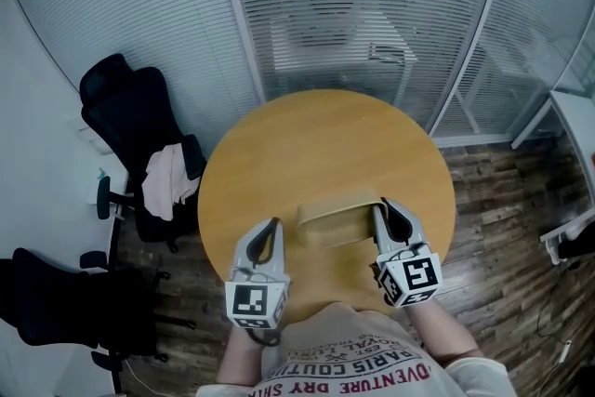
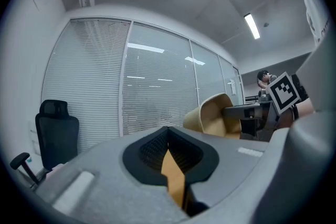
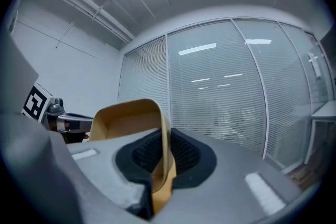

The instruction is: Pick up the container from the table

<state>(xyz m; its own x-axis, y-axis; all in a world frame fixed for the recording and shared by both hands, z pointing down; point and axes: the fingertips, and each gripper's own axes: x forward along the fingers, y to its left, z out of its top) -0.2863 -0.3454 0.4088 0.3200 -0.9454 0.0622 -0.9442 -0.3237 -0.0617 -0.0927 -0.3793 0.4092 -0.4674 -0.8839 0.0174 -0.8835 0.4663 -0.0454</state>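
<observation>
Tan container [image 1: 337, 217] at the near middle of the round wooden table [image 1: 316, 139] — my right gripper [image 1: 381, 207] is clamped on its right wall. Left gripper [image 1: 272, 224] is just beside its left end, not touching — jaws narrow, only tabletop showing between them.

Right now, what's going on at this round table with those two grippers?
A person holds a gripper in each hand over a round wooden table. The right gripper is clamped on the right end wall of the tan container. The left gripper sits just off the container's left end, not touching it, with its jaws slightly apart and nothing gripped. It's unclear whether the container has left the table yet.
</observation>
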